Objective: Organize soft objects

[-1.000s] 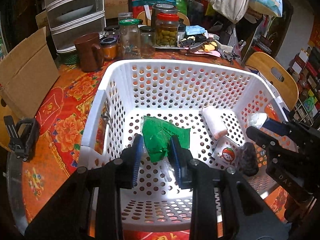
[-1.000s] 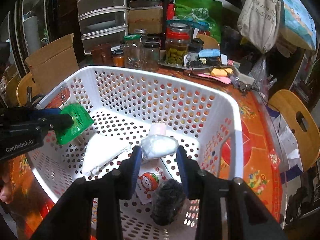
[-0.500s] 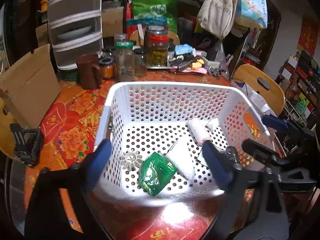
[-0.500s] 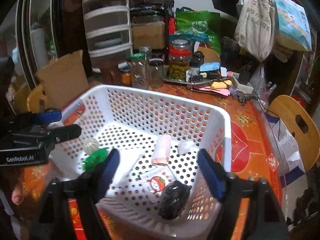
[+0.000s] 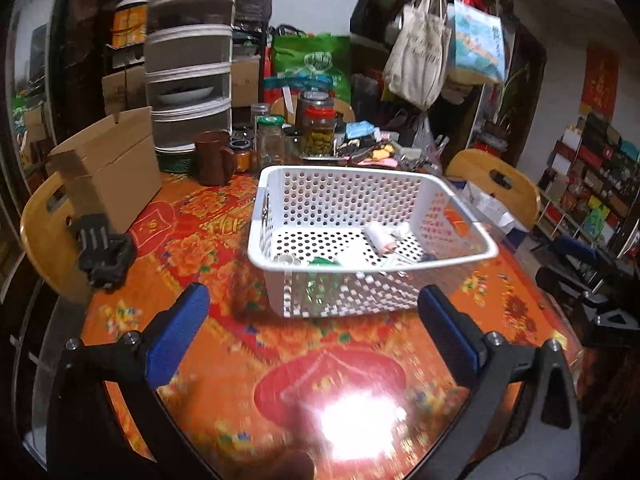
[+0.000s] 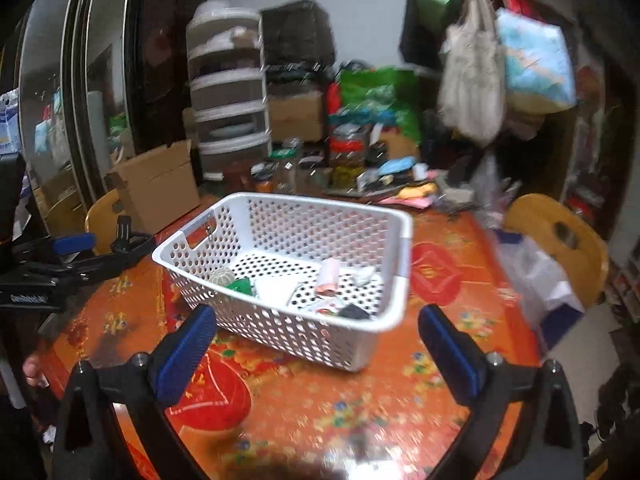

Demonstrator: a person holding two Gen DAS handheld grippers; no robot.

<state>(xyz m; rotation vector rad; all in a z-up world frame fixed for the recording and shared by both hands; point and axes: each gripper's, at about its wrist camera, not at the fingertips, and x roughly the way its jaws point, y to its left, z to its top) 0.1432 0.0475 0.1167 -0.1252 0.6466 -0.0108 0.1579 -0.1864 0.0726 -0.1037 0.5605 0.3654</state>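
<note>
A white perforated basket (image 5: 360, 270) (image 6: 280, 332) stands on the orange floral table. In it lie a green packet (image 5: 320, 261) (image 6: 240, 285), a pale roll (image 5: 380, 236) (image 6: 330, 274), a flat white pouch (image 6: 276, 289) and a black lump (image 6: 352, 312). My left gripper (image 5: 313, 294) hangs over the table on the near side of the basket, its jaws opening with nothing between them. My right gripper (image 6: 318, 314) is likewise back from the basket's near wall, jaws opening and empty. Each gripper shows at the edge of the other's view (image 5: 576, 264) (image 6: 72, 252).
Behind the basket stand glass jars (image 5: 272, 140), a brown mug (image 5: 212, 156) and a grey drawer unit (image 5: 188, 80). A cardboard box (image 5: 108, 172) and a black clamp (image 5: 104, 248) are at the left. Wooden chairs (image 5: 492, 184) (image 6: 560, 236) ring the table.
Both grippers went from shut to wide open, leaving the green packet and a white pouch in the basket. Both then pulled back and up, out of the basket.
</note>
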